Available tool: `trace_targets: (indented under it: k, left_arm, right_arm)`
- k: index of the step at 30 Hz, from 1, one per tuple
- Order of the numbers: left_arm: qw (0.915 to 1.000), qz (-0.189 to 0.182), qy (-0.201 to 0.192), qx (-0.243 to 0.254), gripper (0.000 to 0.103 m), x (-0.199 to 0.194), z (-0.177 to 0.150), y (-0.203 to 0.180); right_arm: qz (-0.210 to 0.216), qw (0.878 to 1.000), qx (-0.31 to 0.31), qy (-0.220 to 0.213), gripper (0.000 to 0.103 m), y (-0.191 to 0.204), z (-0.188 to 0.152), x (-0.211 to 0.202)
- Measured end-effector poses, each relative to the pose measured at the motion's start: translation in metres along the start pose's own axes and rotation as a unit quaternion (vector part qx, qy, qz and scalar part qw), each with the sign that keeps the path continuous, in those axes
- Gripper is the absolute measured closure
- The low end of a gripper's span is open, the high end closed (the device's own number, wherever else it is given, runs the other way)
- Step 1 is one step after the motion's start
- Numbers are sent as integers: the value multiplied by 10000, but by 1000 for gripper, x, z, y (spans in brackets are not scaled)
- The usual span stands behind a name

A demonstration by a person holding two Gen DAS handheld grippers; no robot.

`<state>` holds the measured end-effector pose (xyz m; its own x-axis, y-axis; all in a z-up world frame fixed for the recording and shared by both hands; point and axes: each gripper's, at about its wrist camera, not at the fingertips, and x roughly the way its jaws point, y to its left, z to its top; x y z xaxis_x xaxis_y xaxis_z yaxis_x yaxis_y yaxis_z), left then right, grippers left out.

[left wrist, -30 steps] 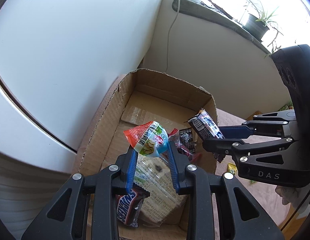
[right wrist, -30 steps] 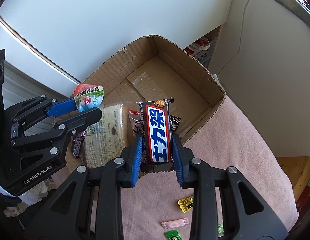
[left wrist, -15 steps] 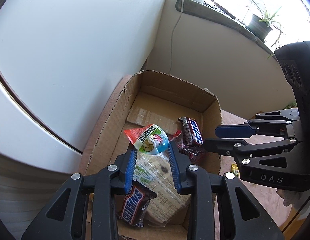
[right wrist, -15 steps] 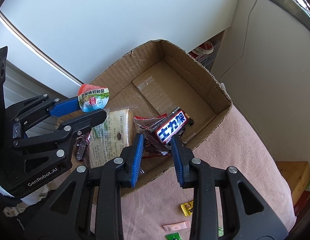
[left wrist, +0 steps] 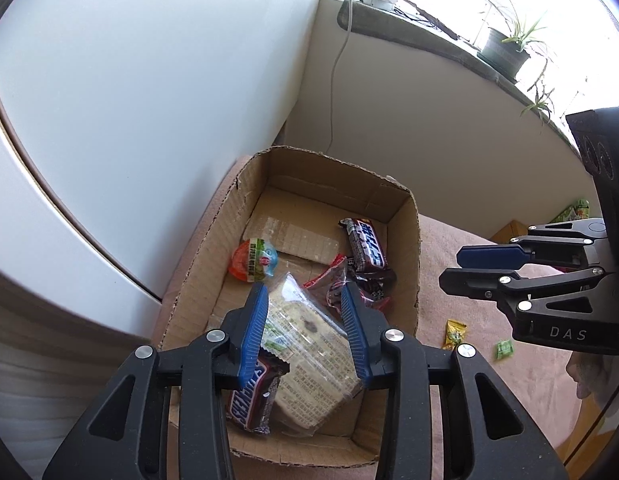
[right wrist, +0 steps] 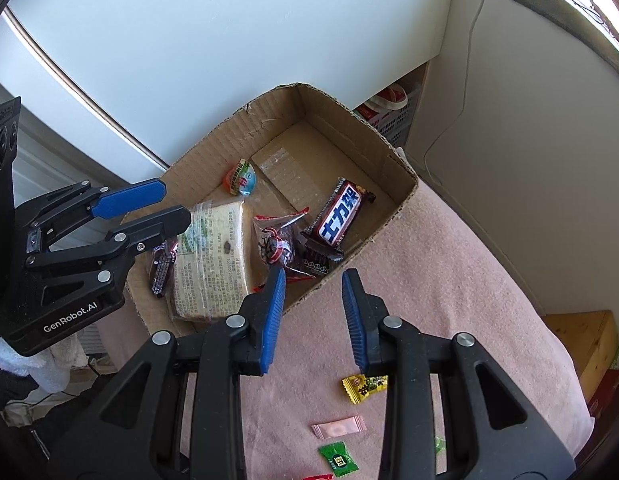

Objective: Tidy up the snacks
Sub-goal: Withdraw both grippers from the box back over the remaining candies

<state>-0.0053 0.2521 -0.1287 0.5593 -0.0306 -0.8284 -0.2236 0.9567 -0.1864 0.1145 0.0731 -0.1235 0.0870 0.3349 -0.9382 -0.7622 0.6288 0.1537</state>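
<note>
Both tools empty and part-open, left tool (left wrist: 305,328) just widening over box (left wrist: 405,248), right tool (right wrist: 313,312) above blanket (right wrist: 449,264), jelly cup (left wrist: 253,258) inside

1. Left gripper (left wrist: 305,336): pitched steeply down, jaws just been opening, nothing btwn pads.
2. Right gripper (right wrist: 313,316): at left's 3 o'clock, steeper, jaws apart, apparently empty.
</note>
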Motion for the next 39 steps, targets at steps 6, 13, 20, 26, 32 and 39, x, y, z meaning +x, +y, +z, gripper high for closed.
trace_targets:
  k: [6,13,20,26,32,39]
  left_arm:
    - [9995,-234,12,201,66,-7,-9,-24]
    - [9972,-531,154,506,66,-7,-22,-62]
    - [9926,-821,406,791,66,1,-42,-97]
    - [9867,-966,811,1029,67,21,-66,-127]
    - [9799,-1056,1286,1098,71,46,-89,-147]
    - [9712,-1077,1645,1343,71,69,-102,-170]
  right_arm:
    - [-114,9991,377,-137,68,-29,-34,-27]
    - [-419,9957,823,-109,68,-70,-87,-49]
    - [-754,9920,993,176,68,-93,-129,-51]
    - [-974,9911,728,539,68,-95,-159,-37]
    - [-897,9918,386,828,68,-95,-172,-16]
    - [-850,9910,-112,1029,68,-87,-170,7]
